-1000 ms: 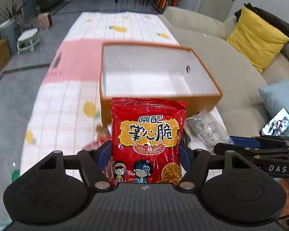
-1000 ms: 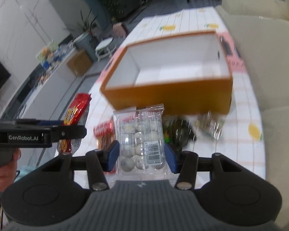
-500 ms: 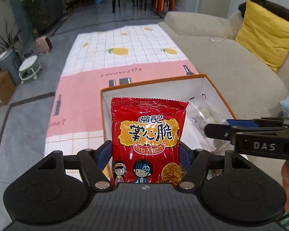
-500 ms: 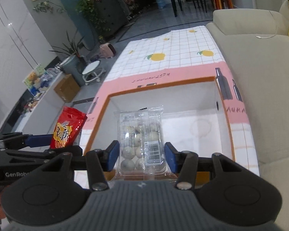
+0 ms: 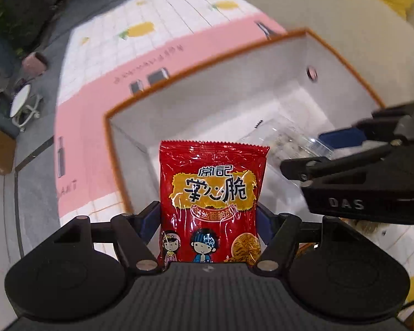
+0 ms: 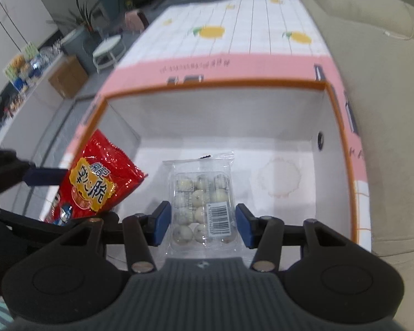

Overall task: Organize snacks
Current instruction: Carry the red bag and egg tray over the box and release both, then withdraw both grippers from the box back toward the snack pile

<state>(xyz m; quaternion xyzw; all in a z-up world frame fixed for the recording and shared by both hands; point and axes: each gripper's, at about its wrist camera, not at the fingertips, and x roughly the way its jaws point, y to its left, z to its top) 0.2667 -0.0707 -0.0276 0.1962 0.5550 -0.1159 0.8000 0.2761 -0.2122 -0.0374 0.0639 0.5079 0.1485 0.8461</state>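
An orange box [image 5: 196, 74] with a white inside stands open on the table; it also shows in the right wrist view [image 6: 234, 87]. My left gripper [image 5: 207, 219] is shut on a red snack bag [image 5: 211, 201] and holds it upright over the box's near left corner. The bag also shows in the right wrist view [image 6: 96, 184]. My right gripper [image 6: 202, 222] has opened: its blue pads stand just clear of a clear pack of white round snacks [image 6: 202, 201] that is low inside the box. The pack [image 5: 284, 140] and right gripper [image 5: 345, 149] show in the left wrist view.
The table has a pink and white checked cloth with lemon prints [image 6: 234, 33]. A beige sofa [image 6: 386, 88] runs along the right side. A small white stool [image 6: 107, 52] and a cardboard box [image 6: 69, 77] stand on the floor to the left.
Both grippers have moved forward and down over the box. The right gripper's fingers have parted from the clear pack inside the box. The left still holds the red bag.
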